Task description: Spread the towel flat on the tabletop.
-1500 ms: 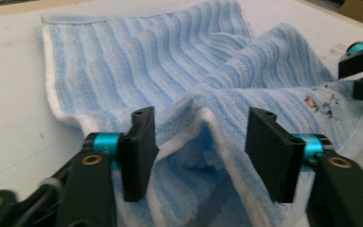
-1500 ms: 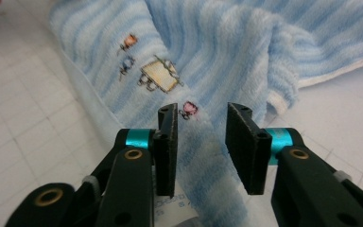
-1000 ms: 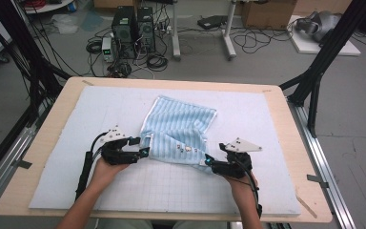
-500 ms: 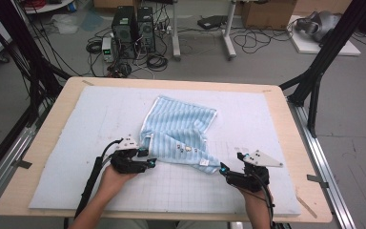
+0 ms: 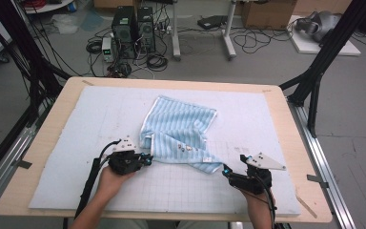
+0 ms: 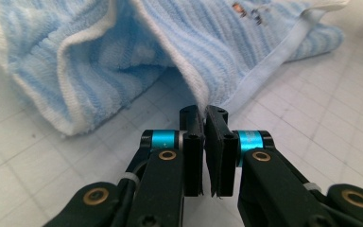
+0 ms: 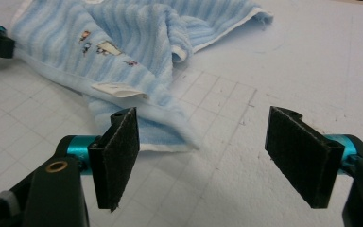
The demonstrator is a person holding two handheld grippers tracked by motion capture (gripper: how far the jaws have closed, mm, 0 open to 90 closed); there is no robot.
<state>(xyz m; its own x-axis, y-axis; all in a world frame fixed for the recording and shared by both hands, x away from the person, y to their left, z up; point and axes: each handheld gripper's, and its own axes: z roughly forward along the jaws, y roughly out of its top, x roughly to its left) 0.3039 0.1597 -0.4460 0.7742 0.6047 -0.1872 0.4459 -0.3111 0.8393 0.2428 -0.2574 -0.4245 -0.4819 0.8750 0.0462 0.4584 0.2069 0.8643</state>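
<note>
A light blue striped towel (image 5: 181, 129) lies rumpled on the white gridded mat (image 5: 76, 119). It has a white hem and small printed figures. My left gripper (image 5: 147, 158) sits at the towel's near left edge. Its jaws have just been closing and now stand together, with the towel's (image 6: 99, 61) hem pinched at the tips of the left gripper (image 6: 203, 113). My right gripper (image 5: 225, 171) rests just off the near right corner. In the right gripper view the right gripper (image 7: 203, 116) is open, and the towel (image 7: 123, 42) corner lies on the mat just beyond its left pad (image 7: 120, 156).
The mat covers a wooden table (image 5: 43, 143) with bare margins all round. Black frame legs (image 5: 314, 86) stand at the far left and right corners. Computers (image 5: 133, 24) and cables sit on the floor beyond the far edge.
The left gripper's jaws have closed on the towel's hem. The right hand has drawn back and to the right, off the towel's near right corner, with its jaws still wide.
</note>
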